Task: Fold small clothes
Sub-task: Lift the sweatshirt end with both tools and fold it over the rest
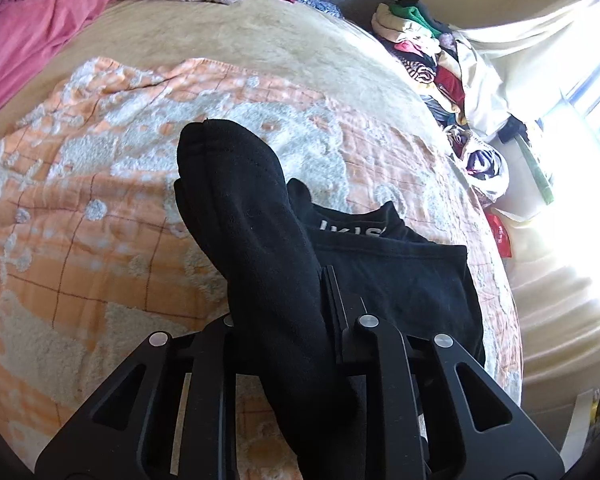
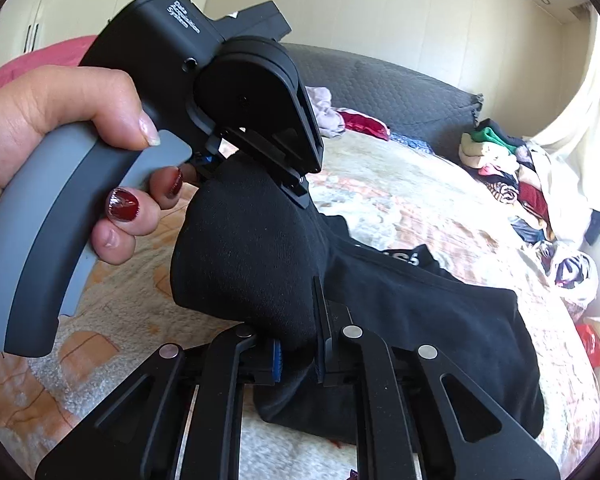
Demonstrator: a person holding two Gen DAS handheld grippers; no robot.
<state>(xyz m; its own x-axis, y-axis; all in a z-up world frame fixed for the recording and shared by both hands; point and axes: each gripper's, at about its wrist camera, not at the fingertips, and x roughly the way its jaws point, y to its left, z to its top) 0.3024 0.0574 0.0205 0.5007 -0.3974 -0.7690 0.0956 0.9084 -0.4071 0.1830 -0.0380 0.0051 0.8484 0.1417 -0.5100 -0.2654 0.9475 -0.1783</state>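
Orange-and-white bedspread (image 1: pixel 80 208) below; black sock (image 1: pixel 252 220) lifted above it, beside the black garment (image 1: pixel 404 280) lying there. Left gripper (image 1: pixel 284 320) clamps one end, right gripper (image 2: pixel 296 344) clamps the other, person's hand (image 2: pixel 60 128) on the left handle.

both wrist cameras look steeply down, close over the black sock (image 1: pixel 256 216) on the orange blanket (image 1: pixel 80 208), which both views share.

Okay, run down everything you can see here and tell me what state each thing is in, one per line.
Left gripper: shut on the black sock.
Right gripper: shut on the same sock.
Black sock: lifted, pinched by both grippers.
Black garment: lying flat on the bed.
Clothes pile: unfolded, heaped at the bed's edge.
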